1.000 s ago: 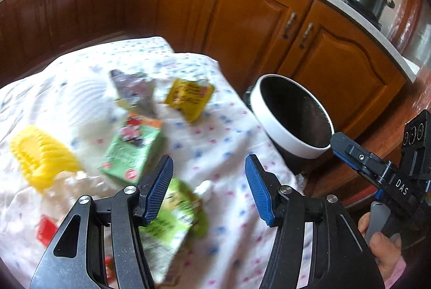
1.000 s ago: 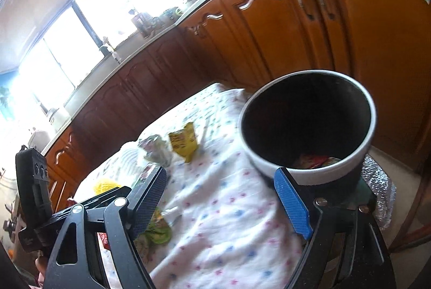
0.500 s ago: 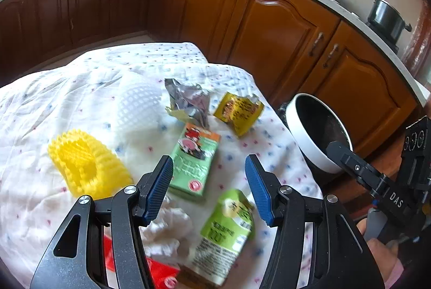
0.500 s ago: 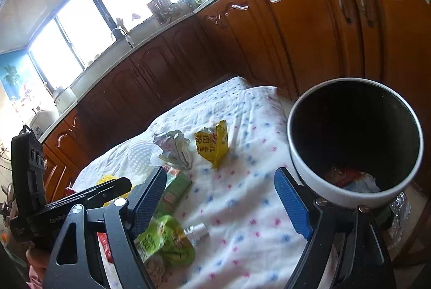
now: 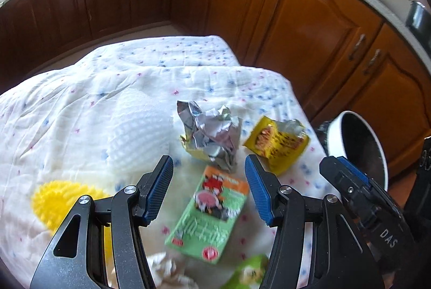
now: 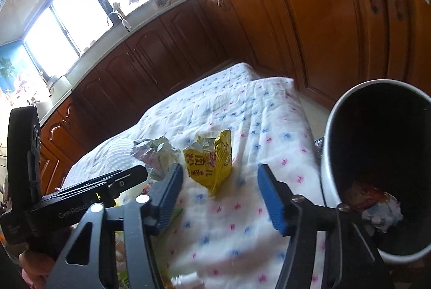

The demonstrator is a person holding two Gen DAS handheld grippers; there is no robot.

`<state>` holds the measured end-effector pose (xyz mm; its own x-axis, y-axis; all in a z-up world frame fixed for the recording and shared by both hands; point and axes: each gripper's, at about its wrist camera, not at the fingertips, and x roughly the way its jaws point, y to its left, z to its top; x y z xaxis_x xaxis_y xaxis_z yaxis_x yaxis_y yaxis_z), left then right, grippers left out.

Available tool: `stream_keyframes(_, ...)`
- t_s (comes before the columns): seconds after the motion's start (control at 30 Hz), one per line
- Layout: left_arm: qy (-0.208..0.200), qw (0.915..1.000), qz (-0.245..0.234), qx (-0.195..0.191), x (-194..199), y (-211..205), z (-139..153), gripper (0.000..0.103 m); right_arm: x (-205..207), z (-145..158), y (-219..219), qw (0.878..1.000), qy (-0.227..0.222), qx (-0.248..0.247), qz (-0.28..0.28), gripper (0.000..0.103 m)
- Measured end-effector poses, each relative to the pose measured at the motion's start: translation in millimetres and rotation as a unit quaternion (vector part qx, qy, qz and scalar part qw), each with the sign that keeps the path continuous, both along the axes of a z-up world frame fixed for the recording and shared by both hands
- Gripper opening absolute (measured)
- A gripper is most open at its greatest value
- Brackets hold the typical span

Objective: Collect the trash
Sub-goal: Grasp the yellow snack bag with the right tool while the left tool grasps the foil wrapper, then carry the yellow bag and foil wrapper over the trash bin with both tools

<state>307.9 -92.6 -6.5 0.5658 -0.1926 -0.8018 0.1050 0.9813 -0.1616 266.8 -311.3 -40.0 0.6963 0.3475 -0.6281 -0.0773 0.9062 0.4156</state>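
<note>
Only the left wrist view shows the flat green drink carton (image 5: 208, 216) lying on the white cloth-covered table (image 5: 80, 106). Its long axis runs away from the camera and leans right, its orange end toward the far edge. It lies below the left gripper (image 5: 208, 185), whose blue-padded jaws stand apart with nothing pressed between them. Just beyond the carton sits a crumpled silver foil wrapper (image 5: 212, 133), and to its right, near the table's right edge, a torn yellow snack packet (image 5: 277, 145). A yellow foam fruit net (image 5: 58, 197) lies toward the left edge.

Only the right wrist view looks into the round white bin with a dark inside (image 6: 327, 154), which stands just off the table's right edge, with red and white scraps (image 6: 373, 204) at its bottom. The right gripper (image 6: 222, 194) hangs over bare cloth, its jaws closing on nothing. The yellow packet (image 6: 210, 162) stands just beyond them, its torn mouth upward.
</note>
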Motion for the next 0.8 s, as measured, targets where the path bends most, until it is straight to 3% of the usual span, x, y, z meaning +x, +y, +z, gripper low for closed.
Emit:
stream_keyframes(0.23, 0.015, 0.9997, 0.011, 0.014, 25, -3, -12, 0.056, 28, -16, -1, 0.999, 0.031, 0.017, 0.011, 0.037)
stream_keyframes(0.3, 0.022, 0.9997, 0.008, 0.01, 30, -5, -17, 0.056, 32, -20, 1, 0.999, 0.038, 0.017, 0.017, 0.021)
stream_keyframes(0.33, 0.025, 0.9996, 0.005, 0.009, 32, -6, -19, 0.054, 33, -21, 3, 0.999, 0.04, 0.017, 0.021, 0.018)
stream_keyframes(0.4, 0.027, 0.9996, -0.003, 0.008, 33, -9, -21, 0.046, 33, -21, 5, 0.999, 0.038, 0.013, 0.026, 0.006)
stream_keyframes(0.47, 0.026, 0.9995, -0.017, 0.007, 33, -14, -22, 0.028, 32, -20, 6, 0.999, 0.034, 0.007, 0.028, 0.004)
stream_keyframes(0.63, 0.013, 0.9992, -0.036, 0.01, 30, -20, -19, 0.011, 26, -15, 6, 0.999, 0.024, -0.003, 0.025, 0.002)
stream_keyframes(0.8, -0.001, 0.999, -0.045, 0.002, 22, -18, -10, 0.007, 16, -4, 1, 1.0, 0.01, -0.004, 0.019, 0.002)
